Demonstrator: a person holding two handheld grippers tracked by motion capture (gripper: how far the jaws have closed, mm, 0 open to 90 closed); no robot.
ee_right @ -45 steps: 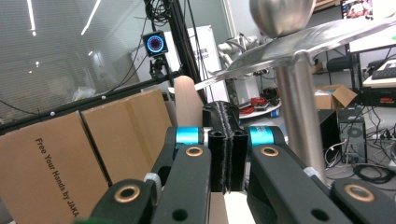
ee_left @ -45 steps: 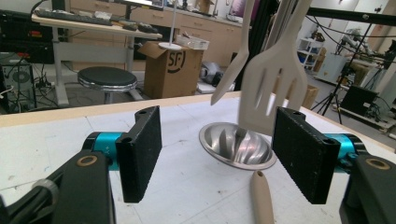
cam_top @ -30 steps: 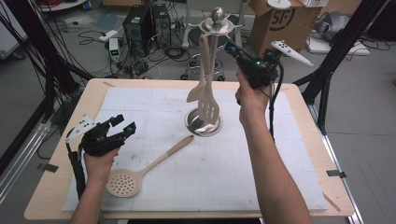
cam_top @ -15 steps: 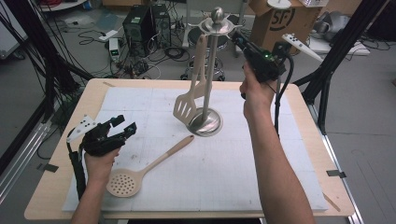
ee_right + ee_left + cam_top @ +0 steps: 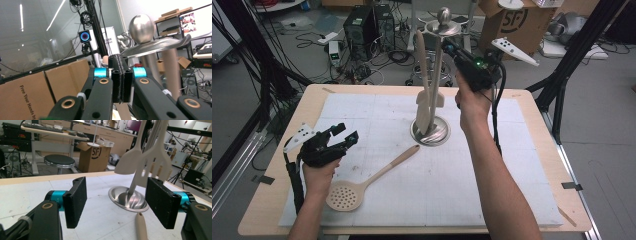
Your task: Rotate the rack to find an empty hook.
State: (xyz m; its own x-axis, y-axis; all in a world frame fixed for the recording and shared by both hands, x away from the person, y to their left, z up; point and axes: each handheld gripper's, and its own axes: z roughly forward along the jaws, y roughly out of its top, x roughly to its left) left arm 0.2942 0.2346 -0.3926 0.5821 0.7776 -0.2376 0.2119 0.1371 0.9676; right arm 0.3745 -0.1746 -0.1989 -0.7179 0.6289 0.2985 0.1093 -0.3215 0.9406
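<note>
Right gripper is up at the top disc of the steel utensil stand, jaws pressed together with nothing visible between them — the right gripper view shows the pads flush, the stand's knob and disc rim just beyond and to the right of the tips.

Change over the last second: the slotted spatula hanging just below and left of this gripper swung out sideways half a second ago and now hangs nearly straight down along the pole, its blade above the stand's base. The hand has also shifted slightly at the top of the stand. My read: the spatula has just been hung on the rack and let go, and it is settling — so that piece looks done. In the left gripper view a second pale utensil, a solid spatula, hangs beside it.

Left gripper is low over the mat, jaws apart, holding nothing. The perforated wooden spoon lies flat on the table just below and ahead of it; its handle end shows between the open jaws in the left gripper view, not touched.

Likely next — the spoon gets picked up and hung too.
</note>
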